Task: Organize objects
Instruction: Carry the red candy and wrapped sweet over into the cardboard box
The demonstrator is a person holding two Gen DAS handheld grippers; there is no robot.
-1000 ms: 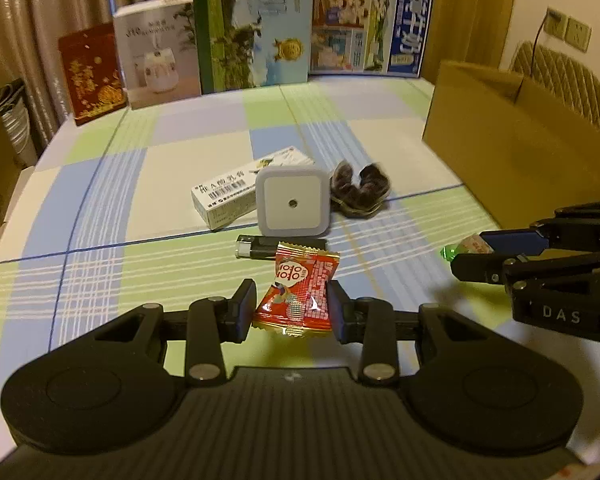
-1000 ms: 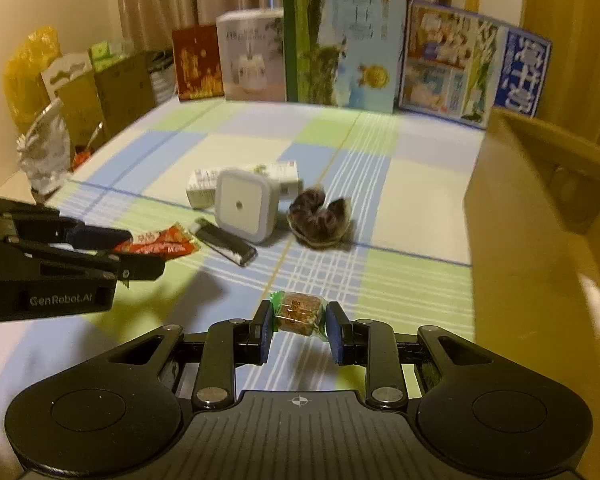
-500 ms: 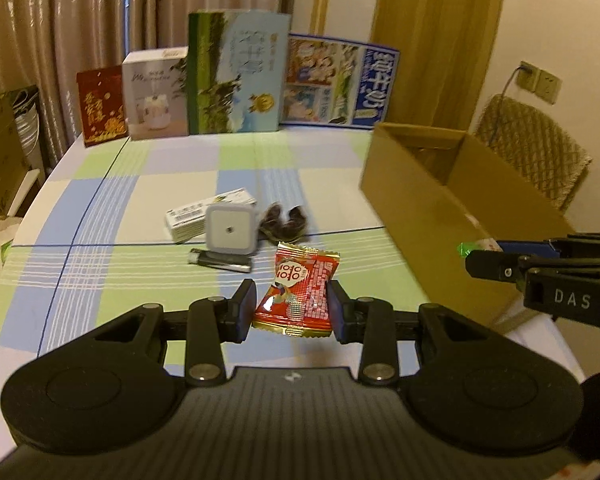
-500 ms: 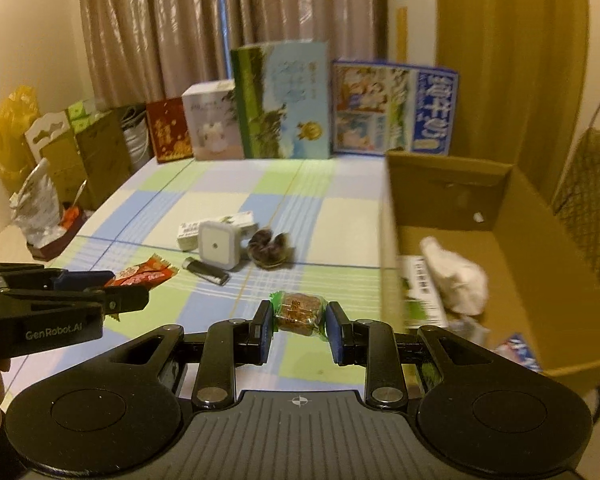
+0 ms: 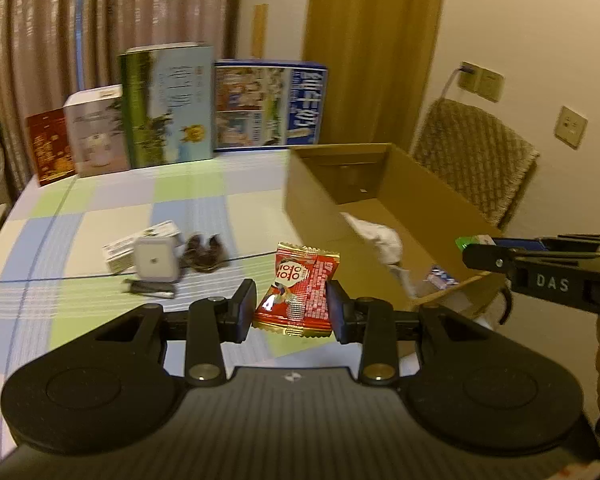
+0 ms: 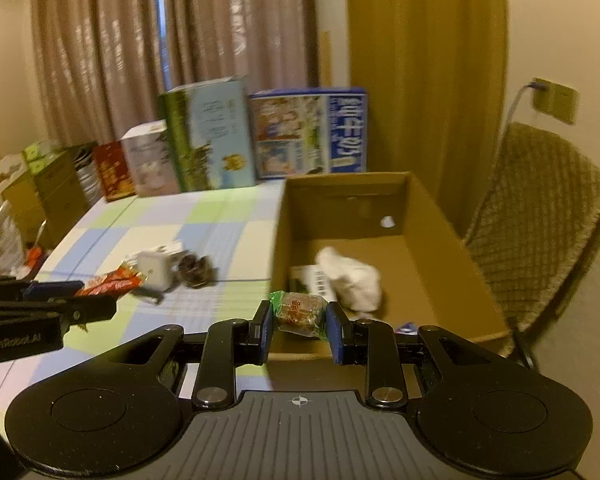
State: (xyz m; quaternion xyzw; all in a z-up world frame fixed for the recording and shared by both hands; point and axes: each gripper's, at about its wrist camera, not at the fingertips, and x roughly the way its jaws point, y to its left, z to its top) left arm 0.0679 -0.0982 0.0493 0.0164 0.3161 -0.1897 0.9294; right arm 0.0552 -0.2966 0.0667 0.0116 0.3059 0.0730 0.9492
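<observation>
Far end of the checked tablecloth [image 5: 112, 200]: lined with four upright boxes, side by side. From left to right, a small red box [image 5: 50, 150], a white box [image 5: 96, 132], a tall green-and-blue box [image 5: 168, 104] and a wide blue carton [image 5: 268, 104]. Behind them, hung full length, brown curtains [image 6: 140, 40]. Right of those, an ochre wooden panel [image 6: 424, 60]. At far right, drawn up near the table, a chair with a quilted tan cover [image 6: 540, 220]. Above it on the wall, a socket with a cable plugged in [image 6: 552, 96]. Off the left edge, stacked cartons [image 6: 40, 184], blurred.
</observation>
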